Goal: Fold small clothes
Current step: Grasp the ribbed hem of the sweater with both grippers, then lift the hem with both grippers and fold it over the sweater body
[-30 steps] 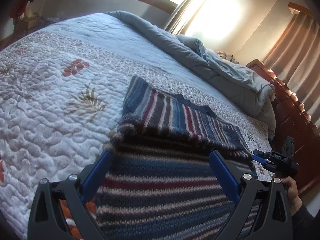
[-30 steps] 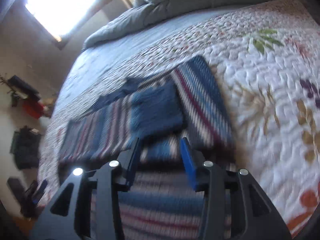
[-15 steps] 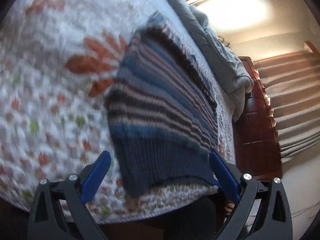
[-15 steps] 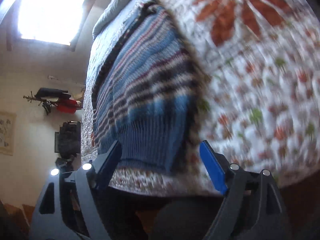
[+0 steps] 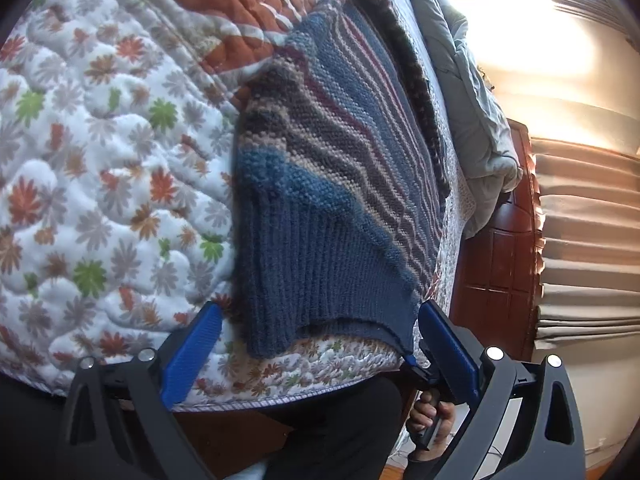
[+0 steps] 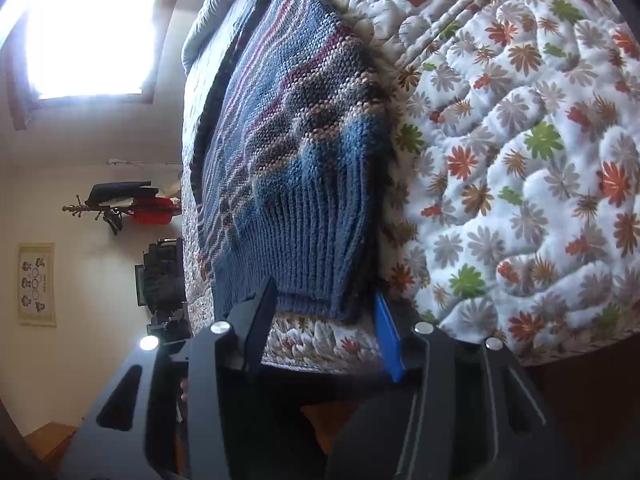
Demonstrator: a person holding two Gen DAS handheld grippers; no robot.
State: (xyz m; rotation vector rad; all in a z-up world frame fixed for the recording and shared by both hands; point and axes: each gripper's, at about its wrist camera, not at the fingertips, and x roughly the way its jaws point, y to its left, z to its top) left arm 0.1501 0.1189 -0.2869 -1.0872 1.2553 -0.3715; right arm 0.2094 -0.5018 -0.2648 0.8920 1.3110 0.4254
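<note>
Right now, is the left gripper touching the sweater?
Cannot tell. In the left wrist view the left gripper is open around the sweater hem; one blue pad meets the hem corner, but contact isn't plain.

The sweater [image 5: 332, 184] lies on the quilt [image 5: 100, 168], its hem near the bed's edge.

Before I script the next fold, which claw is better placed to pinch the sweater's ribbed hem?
Probably the right claw: its jaws, just closing, already straddle the sweater's hem corner. The left claw stands wide, the hem between its fingers, untouched.
</note>
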